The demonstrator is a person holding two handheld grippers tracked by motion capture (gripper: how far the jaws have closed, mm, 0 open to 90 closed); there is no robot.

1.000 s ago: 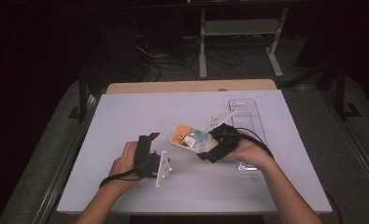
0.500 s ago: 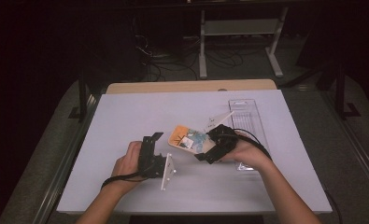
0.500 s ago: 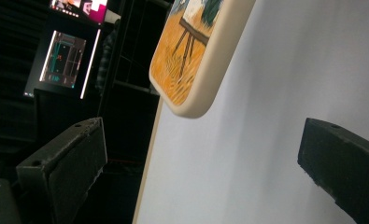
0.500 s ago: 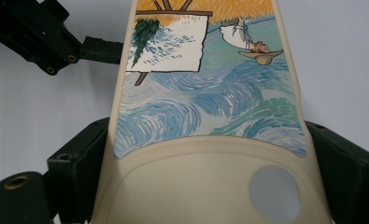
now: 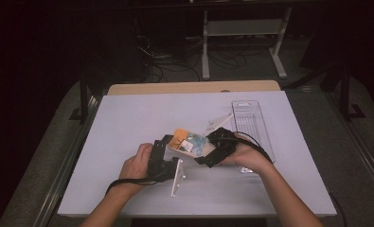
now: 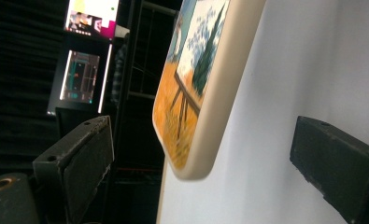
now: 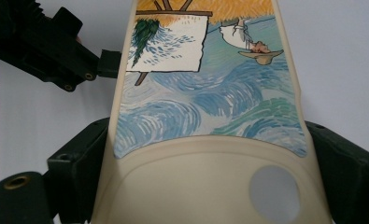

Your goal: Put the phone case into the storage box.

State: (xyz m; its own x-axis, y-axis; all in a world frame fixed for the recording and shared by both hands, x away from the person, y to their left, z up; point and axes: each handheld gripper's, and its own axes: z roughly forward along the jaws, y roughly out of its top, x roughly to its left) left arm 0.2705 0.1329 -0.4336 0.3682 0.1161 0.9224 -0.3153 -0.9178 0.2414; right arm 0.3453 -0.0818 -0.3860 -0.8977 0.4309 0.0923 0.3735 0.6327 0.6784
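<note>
1. On the left of the high view, the person's left hand (image 5: 136, 166) holds the left gripper (image 5: 168, 144) low over the white table (image 5: 128, 118).
2. The left gripper's jaws have just been closing a little. In the left gripper view they stand wide apart, with a corner of the phone case (image 6: 205, 88) between them. The black pads (image 6: 86, 158) do not press on the case, so this claw is released.
3. Just beside the left gripper, a small white plate (image 5: 176, 177) with little holes stands tilted on the table.
4. In the middle of the high view is the phone case (image 5: 188, 142). It is cream at the edge, with an orange and blue painted picture on it.
5. In the right gripper view the phone case (image 7: 205, 116) runs up between the right gripper's (image 7: 205, 154) two black jaws. Both jaws sit tight against its sides. This claw is grasping the phone case.
6. Next in the high view comes the right gripper (image 5: 208, 153), held in the person's right hand (image 5: 246, 156).
7. A thin white stick (image 5: 218, 122) lies just past the phone case.
8. On the right side of the table lies a long clear tray (image 5: 251, 118).
</note>
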